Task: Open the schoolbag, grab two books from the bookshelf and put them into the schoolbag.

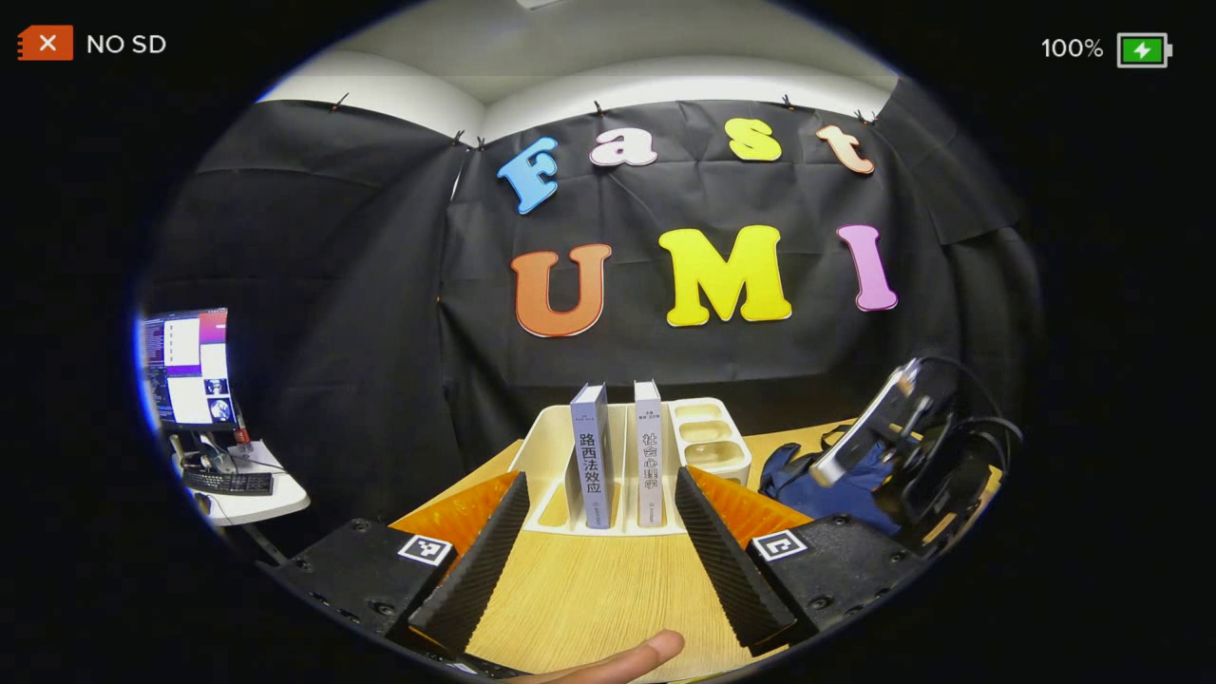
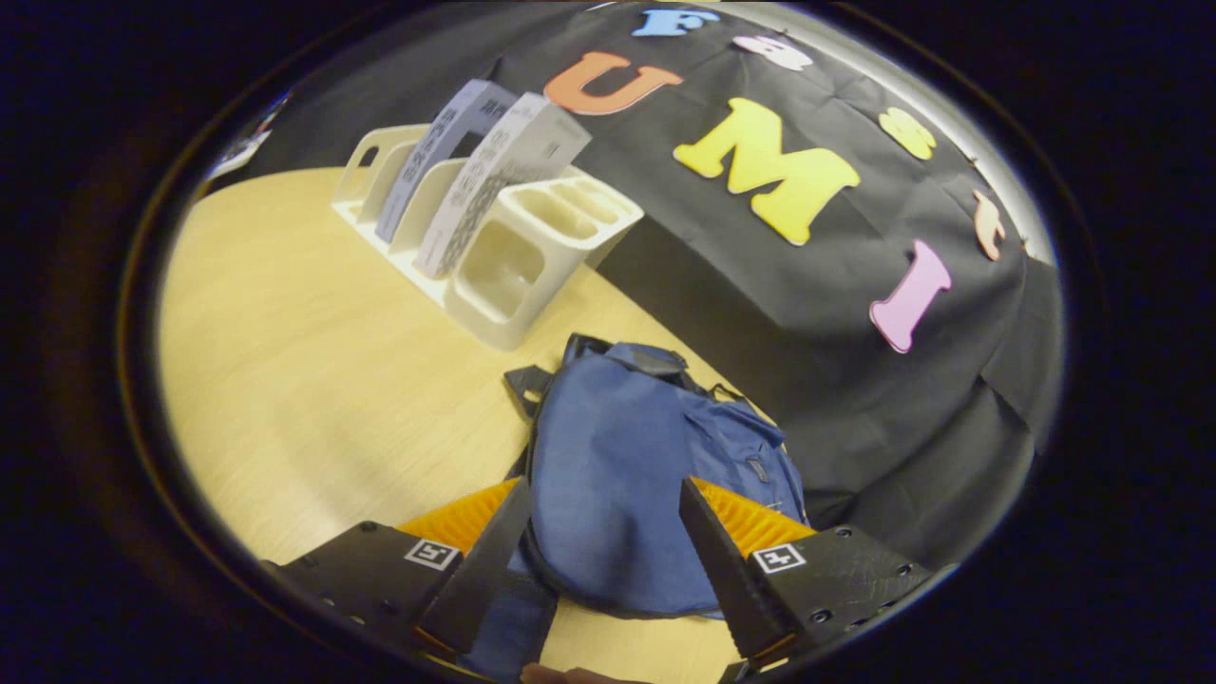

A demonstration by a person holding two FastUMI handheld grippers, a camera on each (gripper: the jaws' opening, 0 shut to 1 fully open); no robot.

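Spread wide at lower centre, the right gripper (image 2: 598, 560) fingers are held over the closed schoolbag (image 2: 636, 494), seemingly for opening it.

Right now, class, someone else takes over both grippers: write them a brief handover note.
Left gripper: open, holding nothing, aimed at two upright books in the white bookshelf.
Right gripper: open, over the blue schoolbag lying on the wooden table beside the shelf.
Done: nothing visible; the bag looks shut.
Left: open bag, move both books into it.
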